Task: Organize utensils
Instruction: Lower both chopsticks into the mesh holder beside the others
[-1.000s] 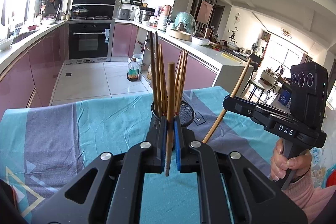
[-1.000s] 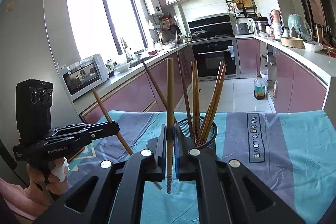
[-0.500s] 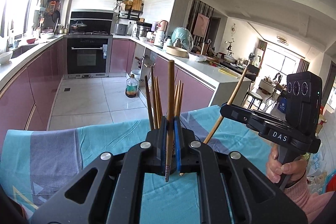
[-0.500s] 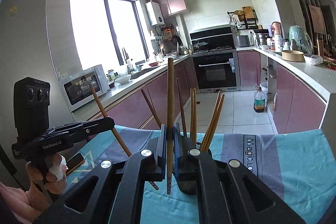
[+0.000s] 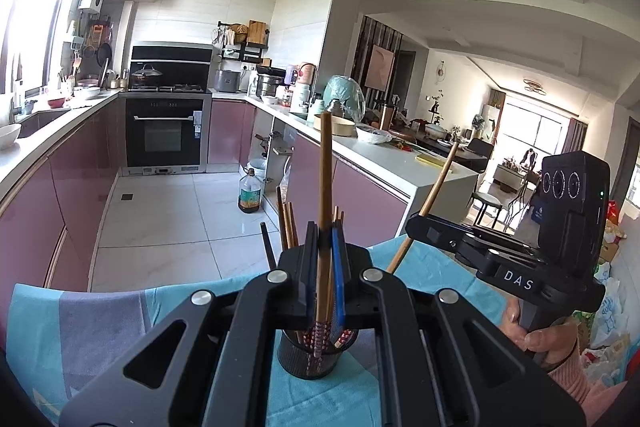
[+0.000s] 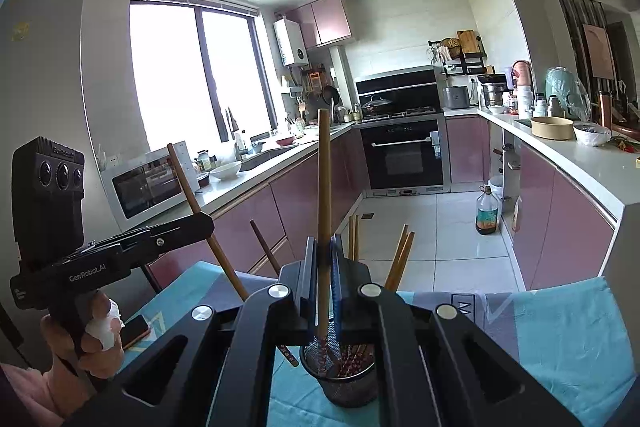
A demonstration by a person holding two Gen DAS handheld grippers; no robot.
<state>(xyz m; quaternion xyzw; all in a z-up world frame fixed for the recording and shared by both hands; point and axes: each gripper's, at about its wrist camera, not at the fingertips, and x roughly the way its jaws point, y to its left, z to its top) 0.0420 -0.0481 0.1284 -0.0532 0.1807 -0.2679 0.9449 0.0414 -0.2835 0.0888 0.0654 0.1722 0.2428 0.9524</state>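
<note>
A black mesh holder with several wooden chopsticks stands on the teal and grey cloth. My left gripper is shut on one upright chopstick, whose patterned tip hangs over the holder's mouth. At the right of that view my right gripper grips a slanted chopstick. In the right wrist view the right gripper is shut on its chopstick, tip just above the holder. The left gripper shows at the left with its chopstick.
A phone lies on the cloth near the person's left hand. Beyond the table's far edge are pink kitchen cabinets, an oven and an oil bottle on the tiled floor.
Both grippers have risen, each with its chopstick. The holder has dropped low in both views, under the fingers, and the chopstick tips now hang near its mouth.
</note>
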